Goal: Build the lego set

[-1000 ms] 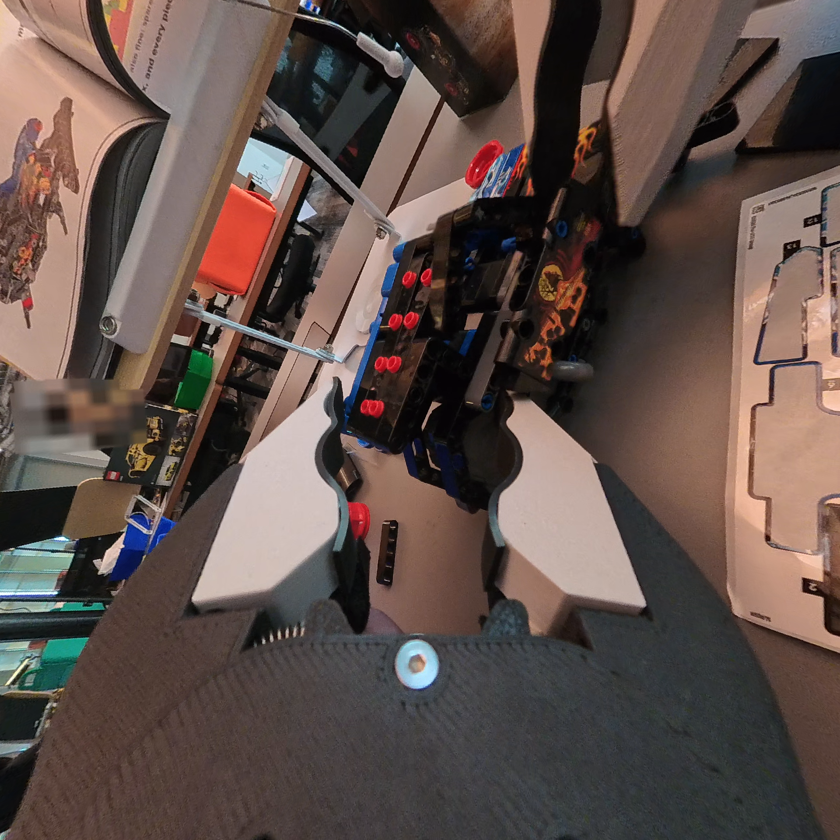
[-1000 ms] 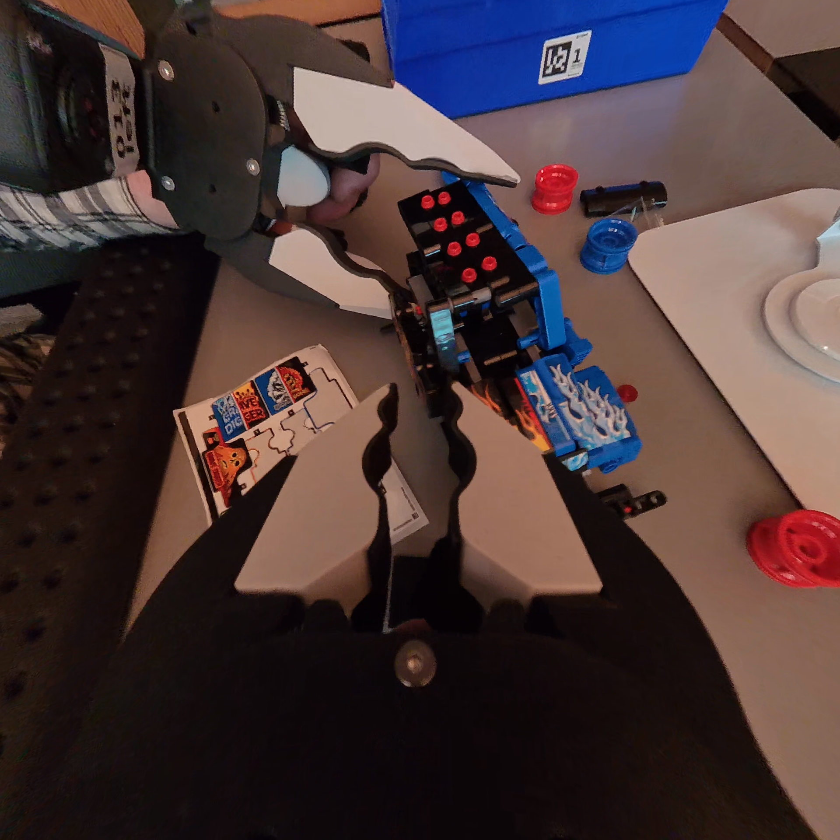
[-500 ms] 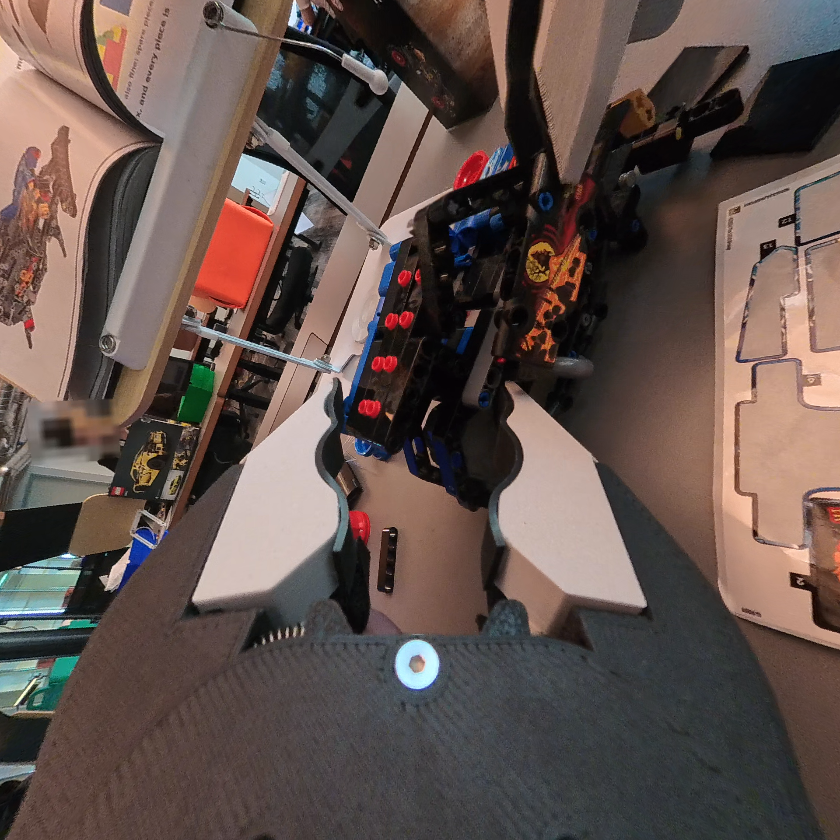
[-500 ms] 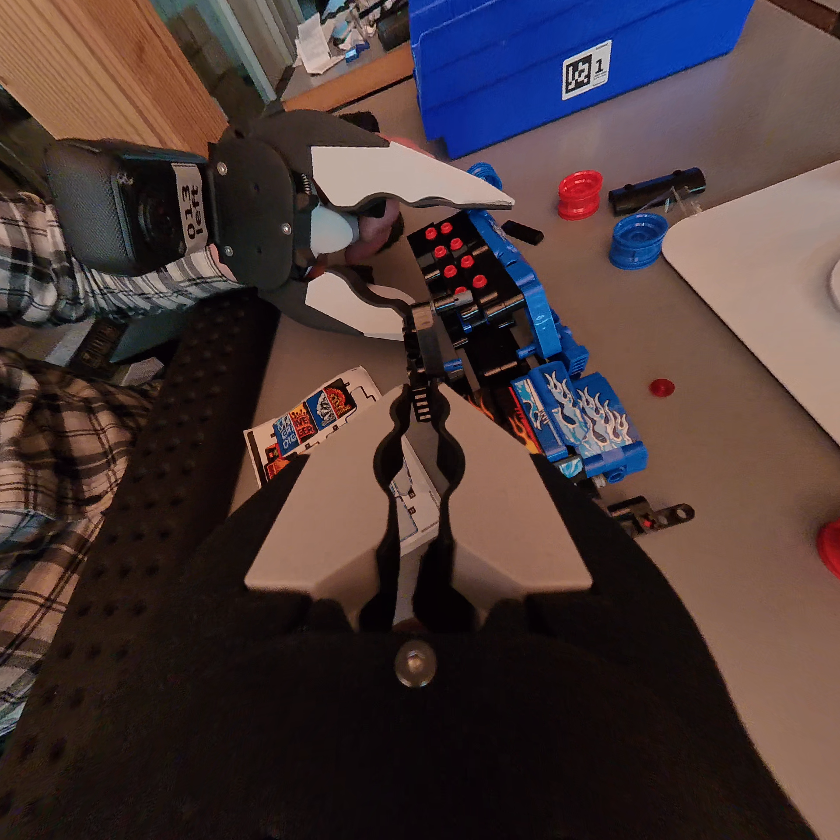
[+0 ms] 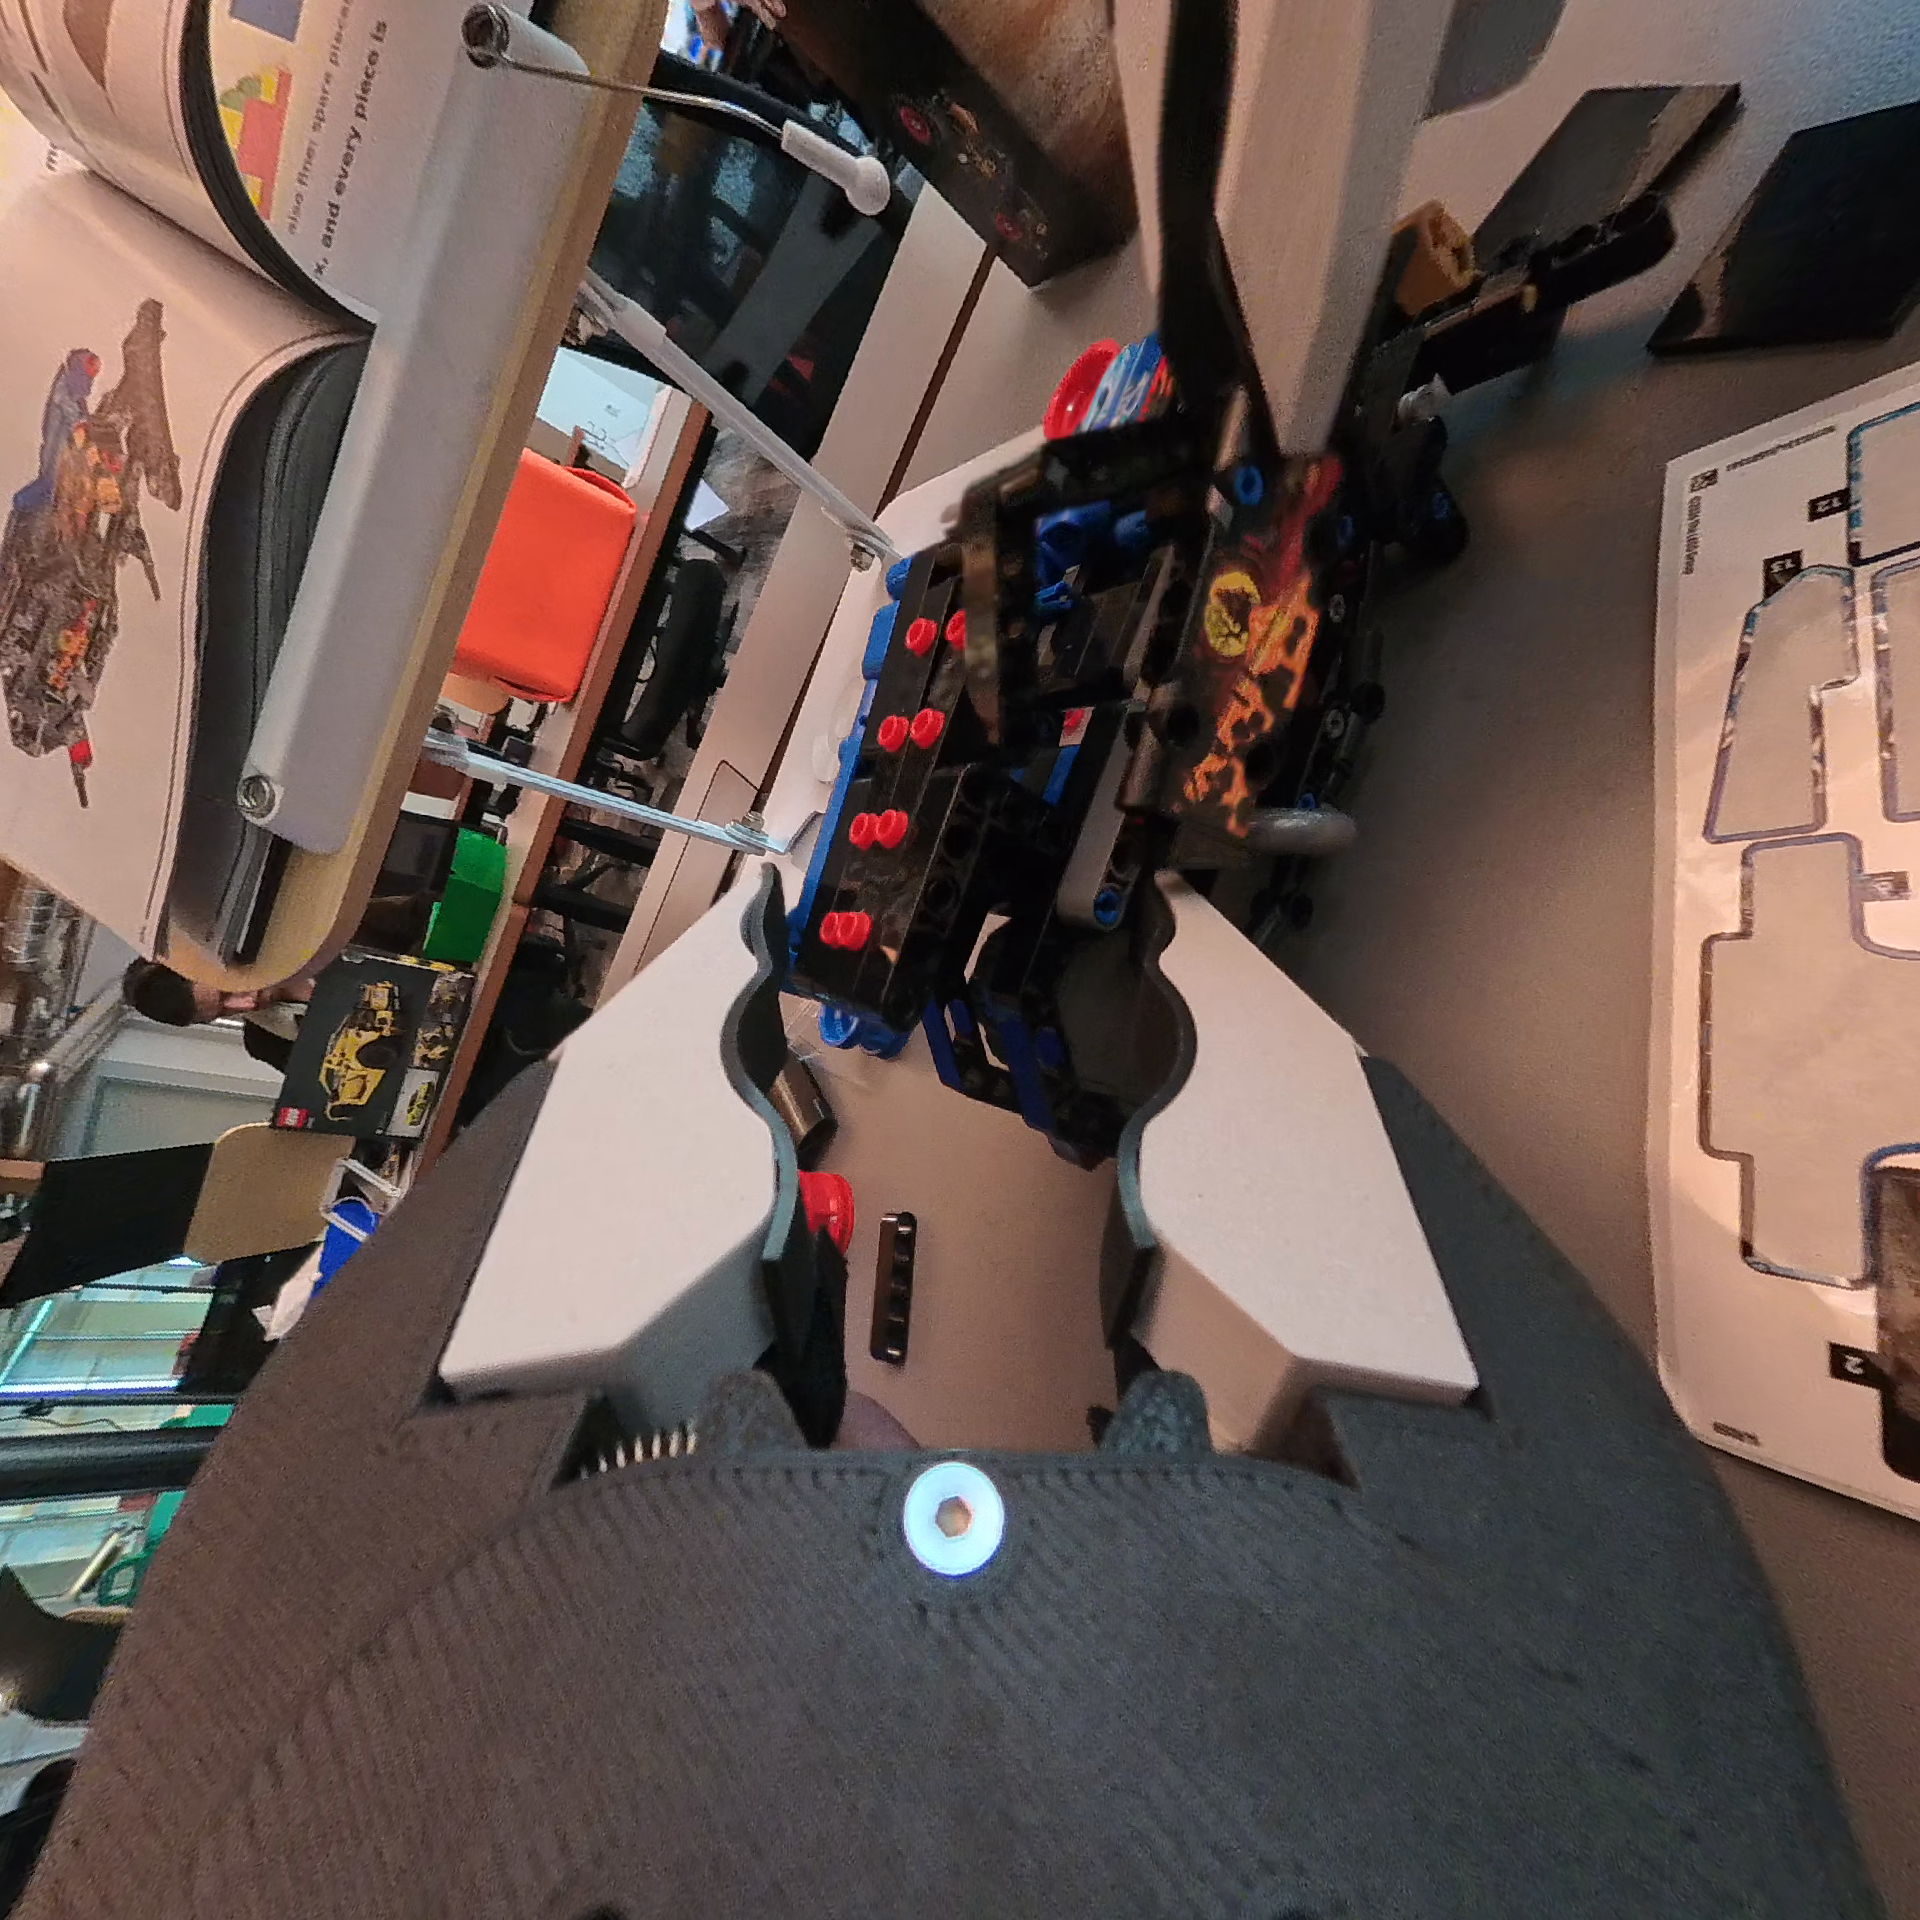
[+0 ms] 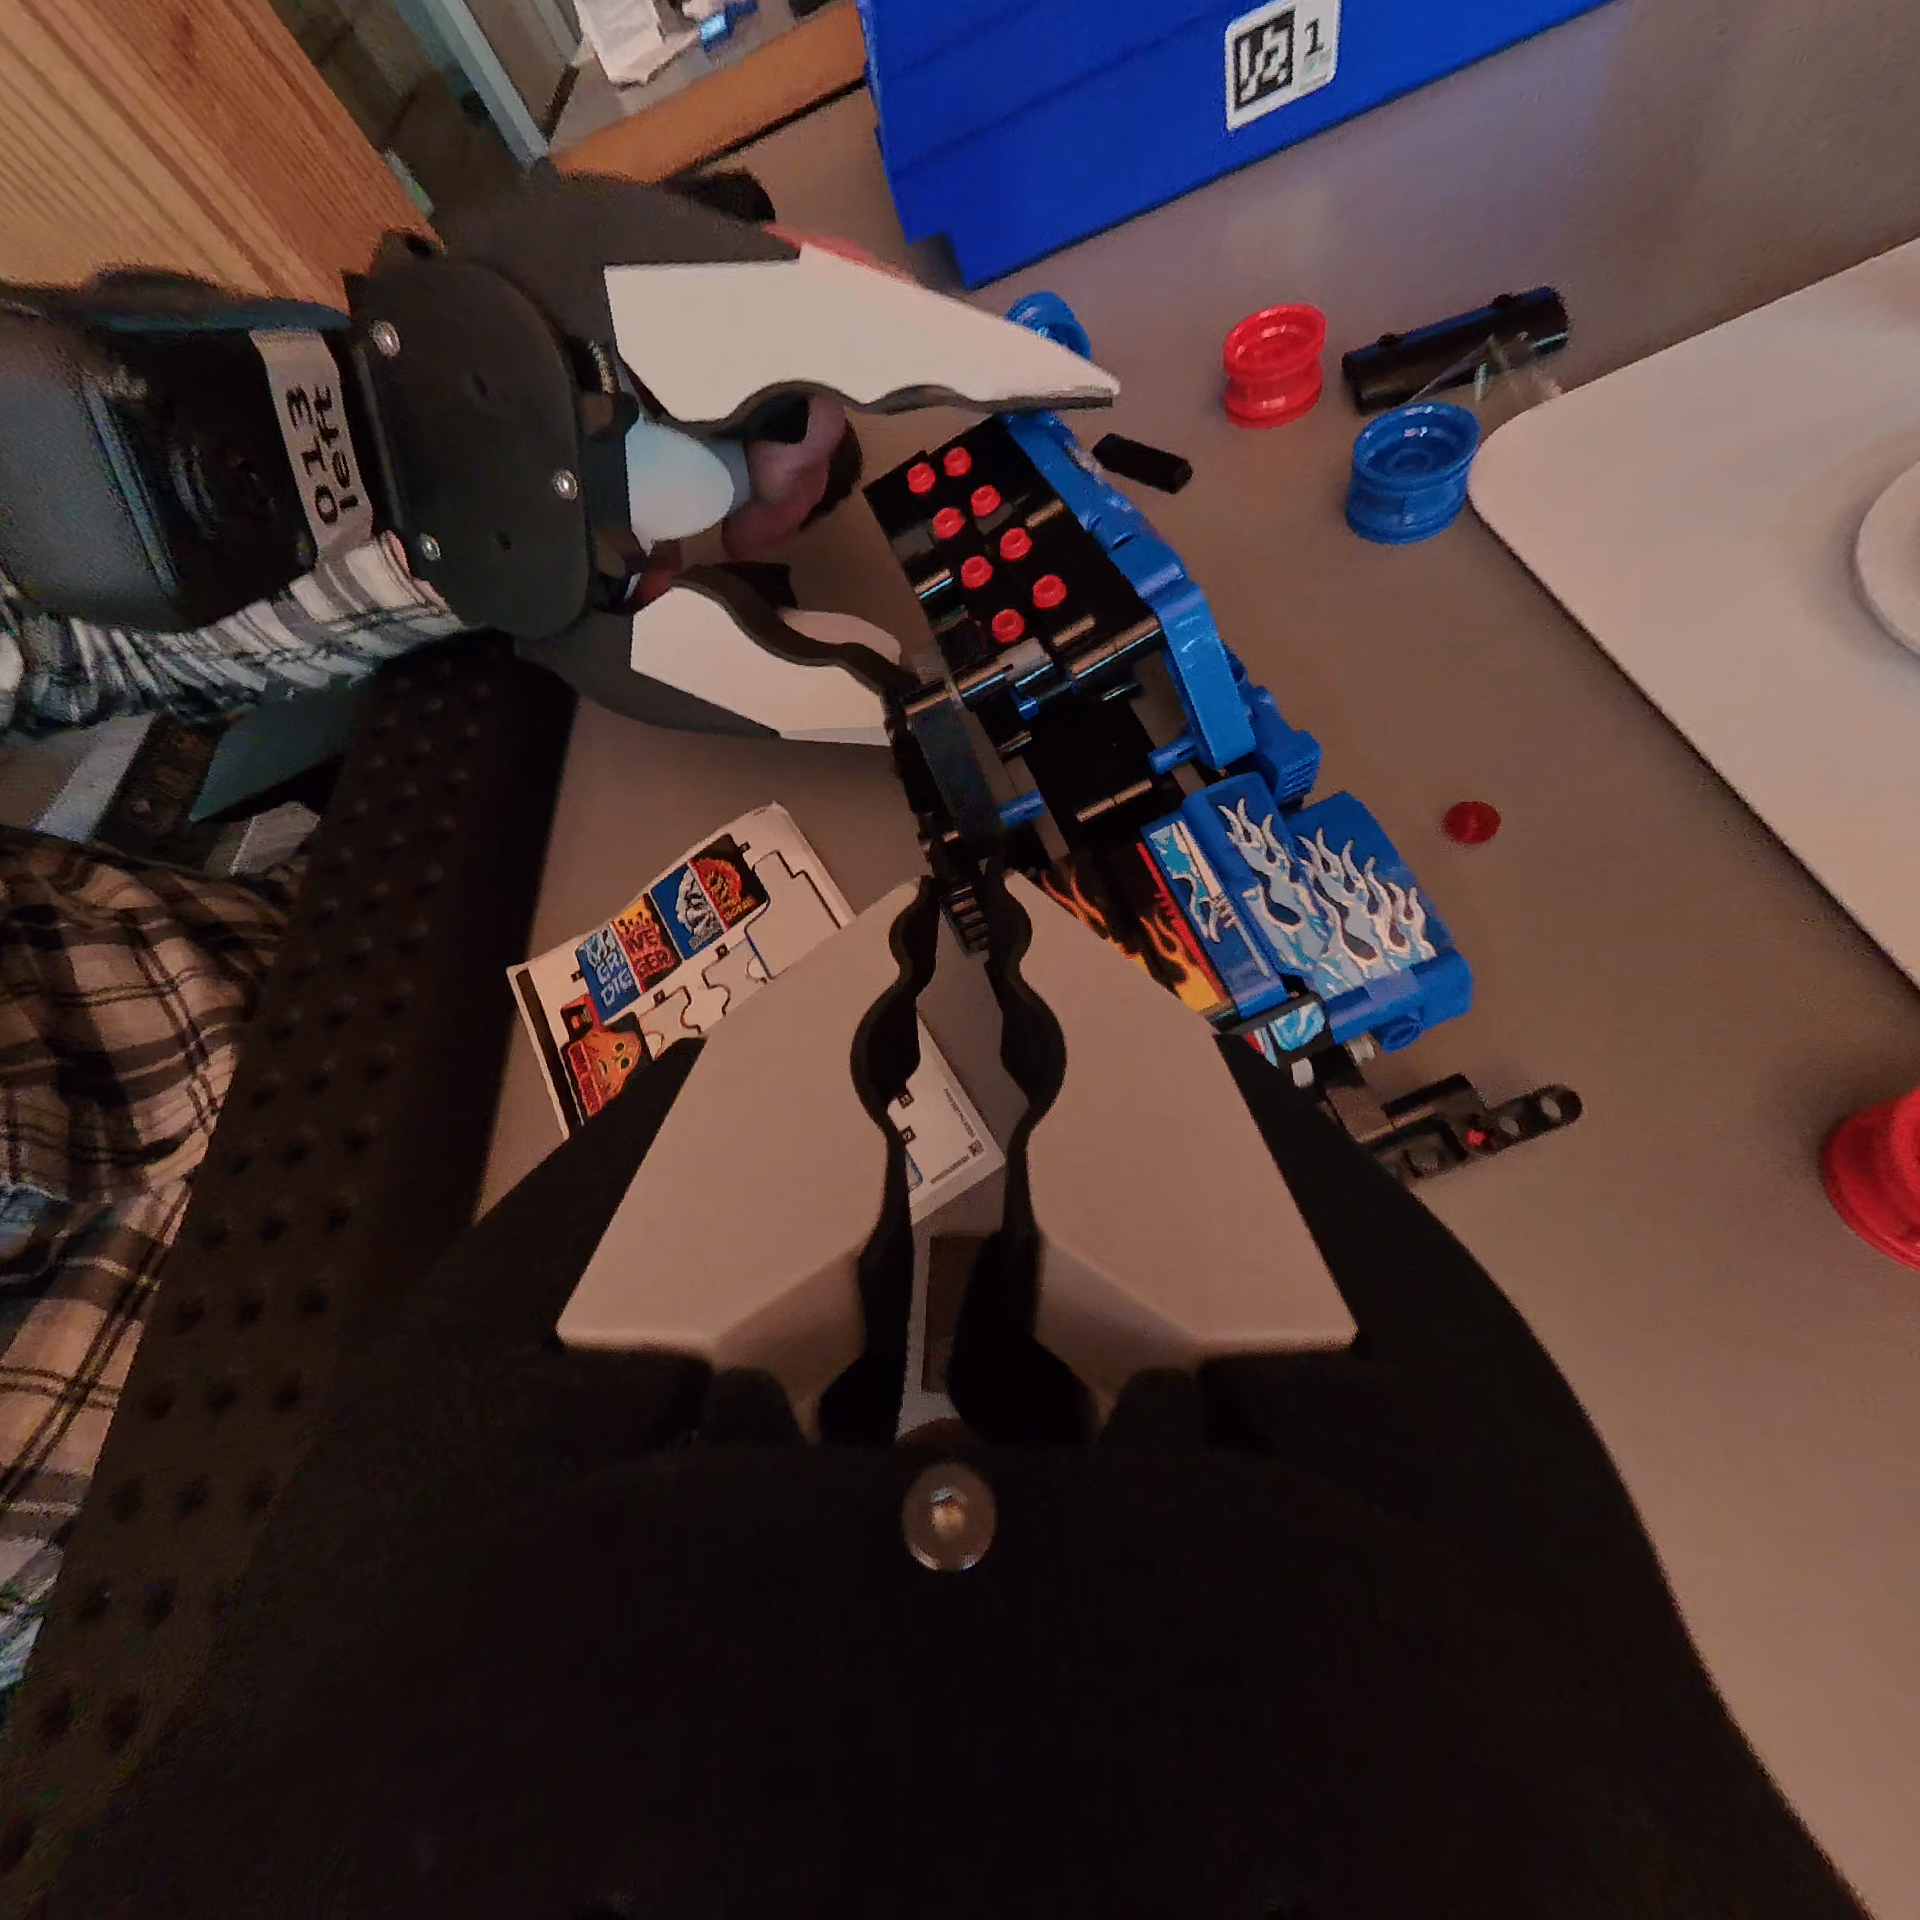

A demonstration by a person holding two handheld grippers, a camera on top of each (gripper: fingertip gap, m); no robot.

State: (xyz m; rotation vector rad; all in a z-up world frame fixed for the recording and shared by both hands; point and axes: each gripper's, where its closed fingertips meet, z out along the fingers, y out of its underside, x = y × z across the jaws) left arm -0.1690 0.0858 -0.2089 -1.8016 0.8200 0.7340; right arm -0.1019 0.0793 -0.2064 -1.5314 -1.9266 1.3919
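Two grippers share the work: the right gripper [image 6: 961,914] pinches a thin black lego beam [image 6: 951,769] against the black-and-blue flame-stickered lego truck [image 6: 1132,727] on the grey table [image 6: 1558,1351], so press squarely while the spread left gripper [image 5: 961,977] brackets its rear end.

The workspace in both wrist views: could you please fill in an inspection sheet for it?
Surface: grey table, white mat at one side.
Job's things: Lego truck; sticker sheet; booklet.
Clutter: red wheel, blue wheel, red stud, black beam, blue bin.
Grippers: left gripper open around the truck's end; right gripper shut on a black piece.
Cables: nothing seen.
Surroundings: shelves, boxes, a plaid sleeve.
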